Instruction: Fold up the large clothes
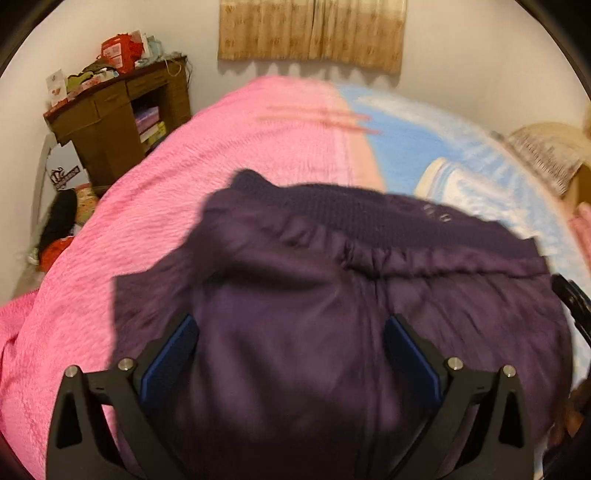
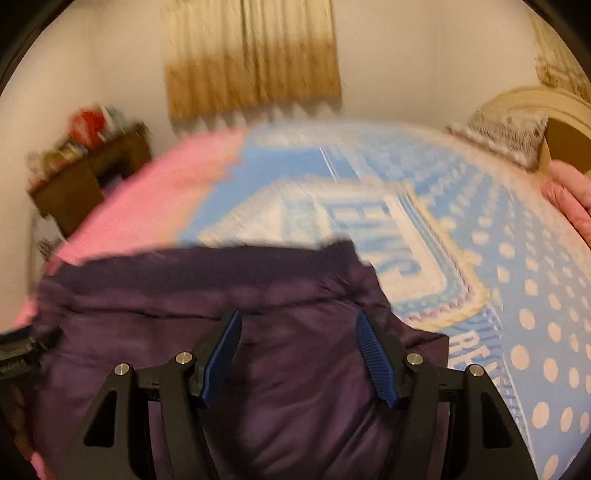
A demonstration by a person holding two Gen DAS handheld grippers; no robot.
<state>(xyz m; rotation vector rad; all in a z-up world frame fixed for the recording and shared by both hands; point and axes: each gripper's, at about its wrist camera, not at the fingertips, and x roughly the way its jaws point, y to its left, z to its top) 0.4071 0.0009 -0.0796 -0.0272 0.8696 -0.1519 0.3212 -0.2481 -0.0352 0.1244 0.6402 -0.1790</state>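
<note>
A dark purple garment [image 1: 295, 295] lies bunched on the bed, with a ribbed band and two metal eyelets at its far edge. It also fills the lower left of the right wrist view [image 2: 221, 332]. My left gripper [image 1: 291, 325] is open just above the purple cloth, its blue pads spread wide and holding nothing. My right gripper [image 2: 298, 325] is open too, over the garment's right part, with nothing between its pads. The right gripper's black frame [image 1: 576, 302] shows at the right edge of the left wrist view. The left gripper's frame [image 2: 22, 350] shows at the left edge of the right wrist view.
The bed carries a pink cover [image 1: 184, 166] on the left and a blue dotted blanket [image 2: 517, 277] on the right. A brown cluttered cabinet [image 1: 118, 118] stands at the far left wall. A pillow and headboard [image 2: 517, 125] are at the far right. A curtain [image 1: 310, 29] hangs behind.
</note>
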